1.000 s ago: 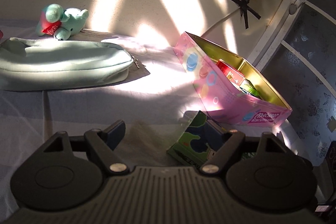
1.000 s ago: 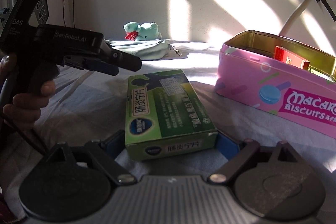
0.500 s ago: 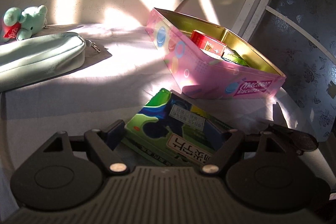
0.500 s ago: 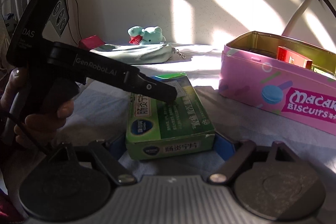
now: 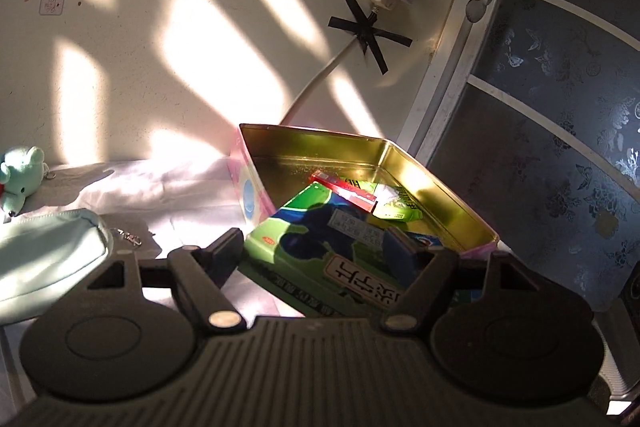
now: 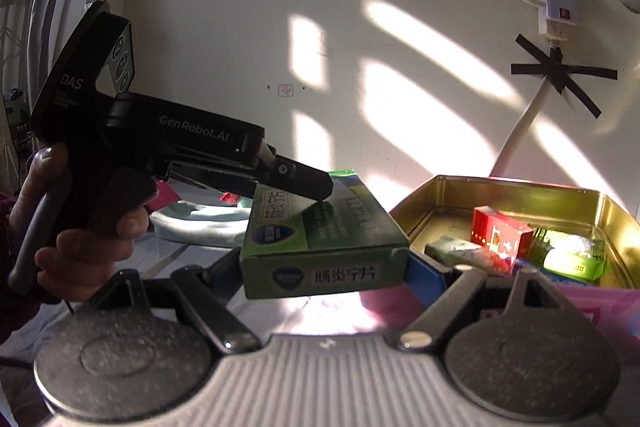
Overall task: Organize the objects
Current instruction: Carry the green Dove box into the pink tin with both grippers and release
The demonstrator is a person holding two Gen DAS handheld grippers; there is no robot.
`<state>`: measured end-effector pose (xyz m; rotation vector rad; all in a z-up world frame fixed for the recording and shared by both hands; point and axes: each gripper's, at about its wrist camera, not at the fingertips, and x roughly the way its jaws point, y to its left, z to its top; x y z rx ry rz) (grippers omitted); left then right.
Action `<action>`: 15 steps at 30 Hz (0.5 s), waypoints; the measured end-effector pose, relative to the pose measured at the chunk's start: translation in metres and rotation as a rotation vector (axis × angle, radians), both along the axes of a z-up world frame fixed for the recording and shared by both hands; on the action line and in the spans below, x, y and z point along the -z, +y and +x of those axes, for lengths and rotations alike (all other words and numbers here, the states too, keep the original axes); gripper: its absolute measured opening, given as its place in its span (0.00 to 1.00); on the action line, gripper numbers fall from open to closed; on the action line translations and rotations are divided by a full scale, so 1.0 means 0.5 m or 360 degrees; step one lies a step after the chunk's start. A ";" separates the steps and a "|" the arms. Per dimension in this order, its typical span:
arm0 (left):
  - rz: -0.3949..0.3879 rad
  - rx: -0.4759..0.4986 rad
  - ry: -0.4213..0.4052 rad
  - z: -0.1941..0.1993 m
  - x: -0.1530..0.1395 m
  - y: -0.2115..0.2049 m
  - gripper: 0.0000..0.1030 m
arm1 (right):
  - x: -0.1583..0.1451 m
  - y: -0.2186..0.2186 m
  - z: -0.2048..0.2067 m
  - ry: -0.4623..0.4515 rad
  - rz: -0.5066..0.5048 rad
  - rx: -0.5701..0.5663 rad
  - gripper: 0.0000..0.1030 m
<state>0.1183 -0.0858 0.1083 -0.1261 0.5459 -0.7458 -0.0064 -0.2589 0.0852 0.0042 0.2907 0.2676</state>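
The pink biscuit tin (image 6: 516, 211), at 3 o'clock in the right wrist view, already holds a red box (image 6: 500, 237) and small green packets (image 6: 572, 259), so some sorting looks done. The mint pouch (image 5: 48, 259) and plush toy (image 5: 20, 177), at 9 o'clock in the left view, lie outside it. The green medicine box (image 6: 324, 247) hangs lifted beside the tin's rim, the right tongs (image 6: 324, 275) clamped on its near end. The left tongs (image 5: 316, 251) straddle the box's other end; whether they grip or merely flank it is unclear. The tin's near floor is hidden.
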 end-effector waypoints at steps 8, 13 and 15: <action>0.0004 0.0008 0.0011 0.083 -0.010 -0.106 0.76 | -0.015 -0.064 0.070 -0.0045 -0.0133 0.0145 0.82; 0.0082 -0.0013 0.0080 0.101 0.027 -0.154 0.77 | 0.021 -0.080 0.137 0.0062 -0.0294 0.0376 0.83; 0.0128 -0.0021 0.0052 0.089 0.040 -0.166 0.77 | 0.035 -0.090 0.162 0.0130 -0.0307 0.0473 0.84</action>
